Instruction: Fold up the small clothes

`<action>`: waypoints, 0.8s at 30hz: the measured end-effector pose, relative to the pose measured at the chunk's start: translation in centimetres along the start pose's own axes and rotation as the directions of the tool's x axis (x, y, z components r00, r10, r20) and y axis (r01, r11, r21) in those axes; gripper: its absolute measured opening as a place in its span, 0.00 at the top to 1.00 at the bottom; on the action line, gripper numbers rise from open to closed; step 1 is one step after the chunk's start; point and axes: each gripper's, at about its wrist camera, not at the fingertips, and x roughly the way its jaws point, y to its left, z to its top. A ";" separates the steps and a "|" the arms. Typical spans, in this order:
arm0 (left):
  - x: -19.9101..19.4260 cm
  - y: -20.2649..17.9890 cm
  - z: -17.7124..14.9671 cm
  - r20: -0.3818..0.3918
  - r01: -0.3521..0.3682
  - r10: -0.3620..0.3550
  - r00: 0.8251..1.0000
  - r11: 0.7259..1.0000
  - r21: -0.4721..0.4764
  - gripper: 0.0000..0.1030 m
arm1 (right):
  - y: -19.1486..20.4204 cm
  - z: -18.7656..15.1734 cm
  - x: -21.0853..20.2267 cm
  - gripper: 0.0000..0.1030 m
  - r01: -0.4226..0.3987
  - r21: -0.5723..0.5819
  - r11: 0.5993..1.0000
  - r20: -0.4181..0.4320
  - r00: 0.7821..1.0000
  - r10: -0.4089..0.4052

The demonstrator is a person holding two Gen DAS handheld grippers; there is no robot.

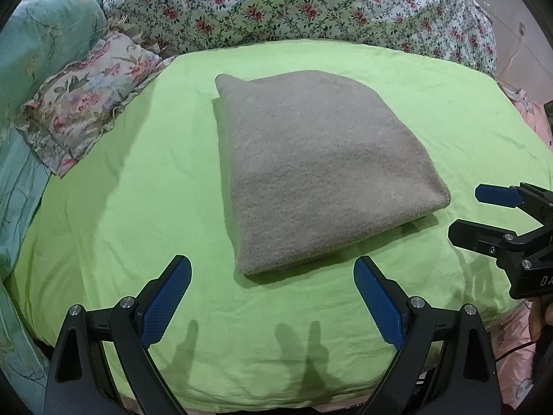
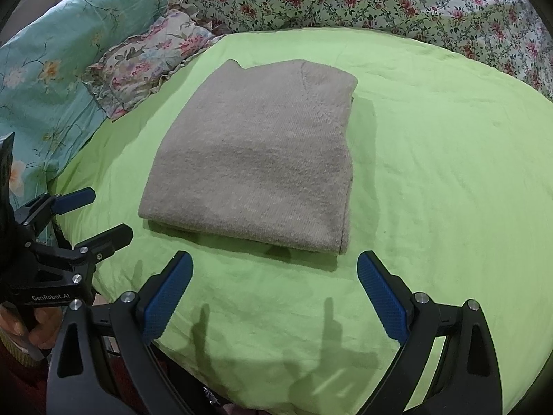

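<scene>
A grey knitted garment (image 1: 311,169) lies folded into a thick rectangle on the green sheet (image 1: 138,190); in the right wrist view the same garment (image 2: 255,166) sits just beyond the fingers. My left gripper (image 1: 273,266) is open, hovering short of the garment's near edge with nothing between its blue pads. My right gripper (image 2: 274,263) is open too, also short of the near edge and holding nothing. Each gripper shows in the other's view: the right gripper (image 1: 466,212) at the right edge, the left gripper (image 2: 107,212) at the left edge, held by a hand (image 2: 38,325).
A flowered quilt (image 1: 293,3) is piled along the back of the bed. A ruffled floral pillow (image 1: 90,93) and a teal bedcover (image 1: 38,38) lie at the left. Pink fabric (image 1: 518,339) shows past the sheet's right edge. Bare green sheet (image 2: 449,173) surrounds the garment.
</scene>
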 end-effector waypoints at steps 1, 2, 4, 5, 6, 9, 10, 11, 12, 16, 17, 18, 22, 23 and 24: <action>0.0 -0.1 0.1 0.004 -0.003 0.003 1.000 1.000 0.003 0.07 | 0.0 0.2 0.0 0.07 0.000 0.001 1.000 0.001 1.000 0.000; 0.0 -0.1 0.2 0.007 -0.008 0.008 1.000 1.000 0.005 0.07 | -0.1 0.0 0.0 0.07 0.000 0.003 1.000 0.003 1.000 0.000; 0.0 0.0 0.4 0.008 -0.010 0.010 1.000 1.000 0.005 0.07 | -0.1 0.2 0.0 0.07 0.000 0.004 1.000 0.005 1.000 0.000; 0.0 0.0 0.5 0.008 -0.009 0.009 1.000 1.000 0.003 0.07 | -0.1 0.2 0.0 0.07 0.001 0.004 1.000 0.004 1.000 -0.001; 0.0 0.1 0.6 0.008 -0.009 0.009 1.000 1.000 0.001 0.07 | -0.2 0.3 0.0 0.07 0.003 0.004 1.000 0.004 1.000 -0.003; 0.1 0.4 1.0 0.008 -0.016 0.016 1.000 1.000 -0.006 0.07 | -0.4 0.6 -0.1 0.07 0.006 0.006 1.000 0.003 1.000 -0.006; 0.1 0.5 1.1 0.011 -0.017 0.017 1.000 1.000 -0.008 0.07 | -0.5 0.7 -0.1 0.07 0.006 0.006 1.000 0.004 1.000 -0.006; 0.1 0.7 1.3 0.014 -0.019 0.019 1.000 1.000 -0.013 0.07 | -0.5 0.8 -0.1 0.07 0.005 0.007 1.000 0.007 1.000 -0.005; 0.1 0.8 1.4 0.015 -0.021 0.021 1.000 1.000 -0.018 0.07 | -0.6 0.9 -0.1 0.07 0.004 0.008 1.000 0.010 1.000 -0.005; 0.3 1.0 1.7 0.014 -0.021 0.022 1.000 0.999 -0.032 0.07 | -1.2 1.1 0.3 0.07 0.001 0.029 1.000 0.007 1.000 -0.001; 0.3 0.9 1.7 0.013 -0.024 0.024 1.000 0.999 -0.032 0.07 | -1.3 1.2 0.4 0.07 -0.001 0.034 0.999 0.007 1.000 0.001; 0.3 0.9 1.7 0.012 -0.026 0.026 1.000 0.999 -0.033 0.07 | -1.3 1.2 0.4 0.07 -0.003 0.036 0.999 0.006 1.000 0.003; 0.4 0.9 1.8 0.007 -0.024 0.025 1.000 0.999 -0.039 0.07 | -1.2 1.4 0.5 0.07 -0.003 0.029 1.000 0.006 1.000 0.003; 0.5 1.0 1.8 0.005 -0.023 0.023 1.000 0.999 -0.042 0.07 | -1.2 1.5 0.6 0.07 -0.003 0.027 1.000 0.006 1.000 0.003; 0.5 1.0 1.8 0.003 -0.021 0.021 1.000 0.999 -0.046 0.07 | -1.1 1.4 0.6 0.07 -0.002 0.029 1.000 0.006 1.000 0.002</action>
